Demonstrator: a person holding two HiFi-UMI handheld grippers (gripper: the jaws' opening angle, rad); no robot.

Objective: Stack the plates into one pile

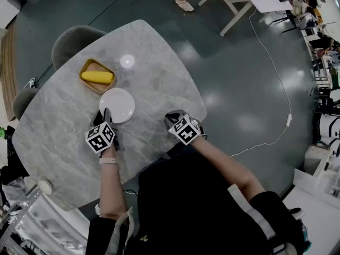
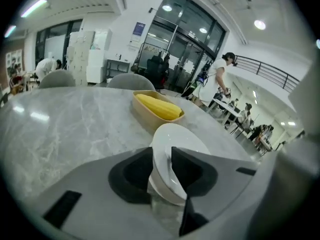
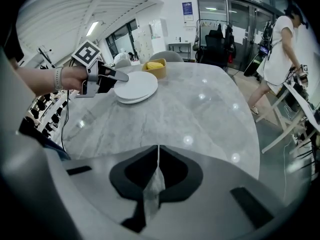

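Plates point(image 1: 119, 104) stacked on table point(image 1: 159, 84), corn point(image 1: 97, 77) in dish point(image 1: 102, 87) just behind, leftward

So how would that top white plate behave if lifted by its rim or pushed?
The top plate looks rigid and glossy, so probably slippery in a rim pinch and apt to tilt. It rests on a lower plate, so a push would likely slide it off-centre. It looks ceramic; dropped on the stone table it might chip.

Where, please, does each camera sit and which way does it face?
Head view: on the person's head, looking down at the table; both forearms, left claw, right claw show.
Left gripper view: on the left claw, facing plates and yellow dish; own jaws show.
Right gripper view: on the right claw, facing across the table; left hand shows.
All share the plates.
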